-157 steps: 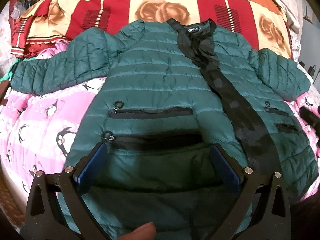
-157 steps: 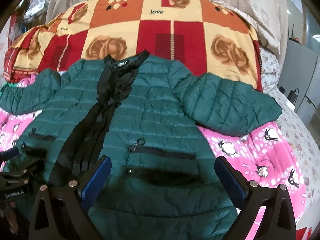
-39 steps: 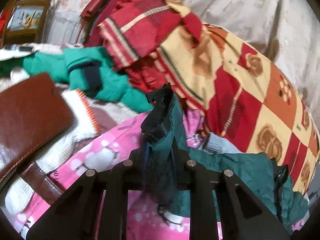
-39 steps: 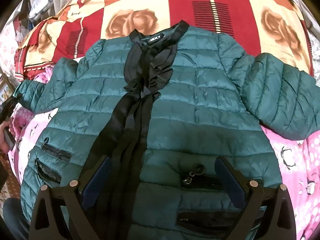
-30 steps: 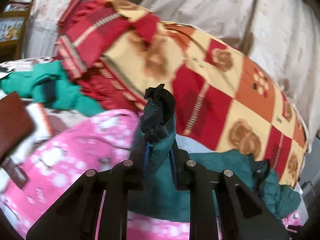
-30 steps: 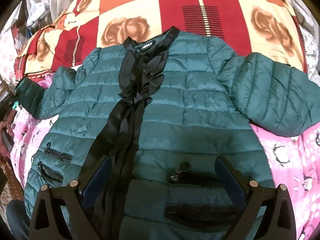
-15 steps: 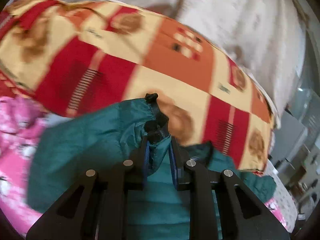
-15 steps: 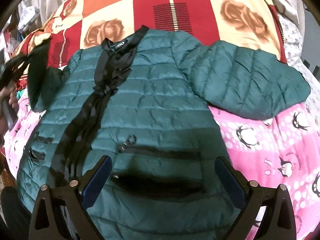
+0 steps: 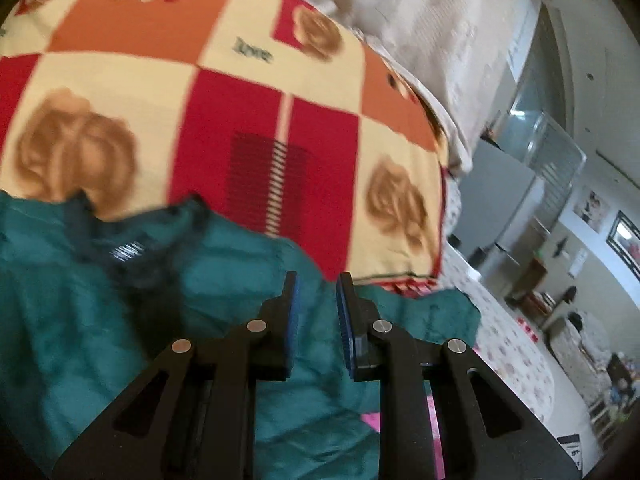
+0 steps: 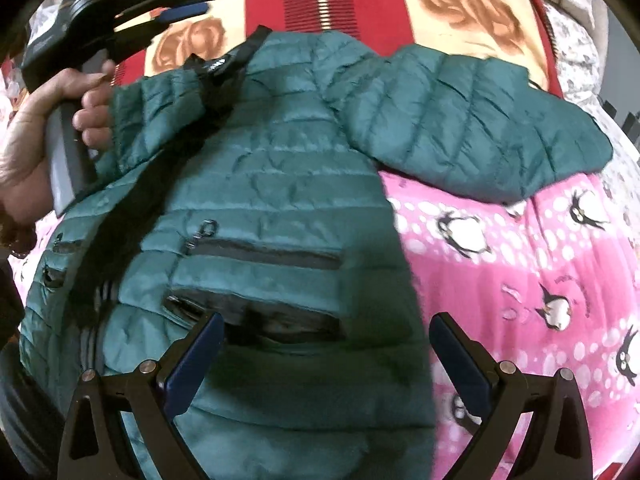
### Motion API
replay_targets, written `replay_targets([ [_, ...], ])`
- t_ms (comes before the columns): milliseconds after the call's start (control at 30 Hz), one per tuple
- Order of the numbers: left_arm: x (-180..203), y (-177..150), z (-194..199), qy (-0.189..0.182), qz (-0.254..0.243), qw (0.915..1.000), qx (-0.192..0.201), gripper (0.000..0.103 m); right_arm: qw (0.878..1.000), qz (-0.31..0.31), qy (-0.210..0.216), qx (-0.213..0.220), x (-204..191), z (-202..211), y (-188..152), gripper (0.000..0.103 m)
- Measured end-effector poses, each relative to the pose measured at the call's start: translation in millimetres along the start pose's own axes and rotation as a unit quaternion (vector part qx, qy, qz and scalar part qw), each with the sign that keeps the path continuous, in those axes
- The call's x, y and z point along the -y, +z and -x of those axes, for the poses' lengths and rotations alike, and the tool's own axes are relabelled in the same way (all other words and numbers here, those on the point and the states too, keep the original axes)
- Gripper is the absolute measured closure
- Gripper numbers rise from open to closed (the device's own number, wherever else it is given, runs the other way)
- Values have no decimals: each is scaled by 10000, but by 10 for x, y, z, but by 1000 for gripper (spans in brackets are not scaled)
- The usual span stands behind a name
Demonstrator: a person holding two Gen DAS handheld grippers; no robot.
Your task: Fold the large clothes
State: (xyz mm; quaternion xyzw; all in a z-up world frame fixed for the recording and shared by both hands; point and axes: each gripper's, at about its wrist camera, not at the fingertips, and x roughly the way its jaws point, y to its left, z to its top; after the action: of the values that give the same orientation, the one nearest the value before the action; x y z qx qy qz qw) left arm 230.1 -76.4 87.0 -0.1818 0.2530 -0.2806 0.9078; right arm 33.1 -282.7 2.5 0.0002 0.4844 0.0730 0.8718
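Note:
A dark green quilted jacket (image 10: 272, 184) with a black front band lies face up on the bed. Its left sleeve (image 10: 132, 120) is folded in over the chest. Its right sleeve (image 10: 472, 120) lies spread out to the right. My left gripper (image 9: 316, 292) is a little open and empty, above the jacket (image 9: 224, 312) near the collar. It also shows in the right wrist view (image 10: 188, 2), held in a hand at the upper left. My right gripper (image 10: 326, 336) is wide open and empty over the jacket's lower front by the pockets.
A red, orange and cream patchwork blanket (image 9: 240, 112) lies behind the jacket. A pink penguin-print sheet (image 10: 520, 272) covers the bed to the right. A beige cover (image 9: 420, 20) and room furniture (image 9: 520, 184) lie beyond the bed's right edge.
My left gripper carried the left sleeve cuff across the jacket, let it go and now stands slightly open. My right gripper moved down towards the hem and stayed open.

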Motion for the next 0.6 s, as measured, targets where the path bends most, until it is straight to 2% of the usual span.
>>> replay_targets([
  [133, -12, -26, 115, 172, 3, 9998, -49, 86, 9998, -190, -40, 86, 170, 48, -11, 1],
  [200, -158, 28, 356, 497, -24, 9987, 69, 83, 9996, -251, 1, 161, 200, 86, 3, 1],
  [233, -217, 39, 403, 672, -67, 9977, 72, 67, 9995, -264, 13, 188, 197, 97, 19, 1],
  [267, -298, 72, 501, 971, -139, 9952, 63, 43, 9994, -269, 36, 217, 191, 109, 31, 1],
  [300, -401, 111, 659, 1322, -179, 9910, 118, 33, 9994, -267, 56, 234, 185, 106, 46, 1],
  [333, -464, 110, 776, 1516, -169, 9881, 177, 27, 9994, -257, 68, 231, 171, 102, 60, 1],
  [467, -579, -81, 1020, 1901, -390, 9809, -126, 27, 9994, -199, 122, 253, 107, 101, 91, 1],
  [533, -490, -235, 1073, 2220, -833, 9713, -180, 26, 9994, -200, 113, 244, 101, 94, 85, 1],
  [600, -412, -388, 1125, 2689, -1408, 9527, -186, 26, 9995, -212, 115, 219, 103, 84, 69, 1],
])
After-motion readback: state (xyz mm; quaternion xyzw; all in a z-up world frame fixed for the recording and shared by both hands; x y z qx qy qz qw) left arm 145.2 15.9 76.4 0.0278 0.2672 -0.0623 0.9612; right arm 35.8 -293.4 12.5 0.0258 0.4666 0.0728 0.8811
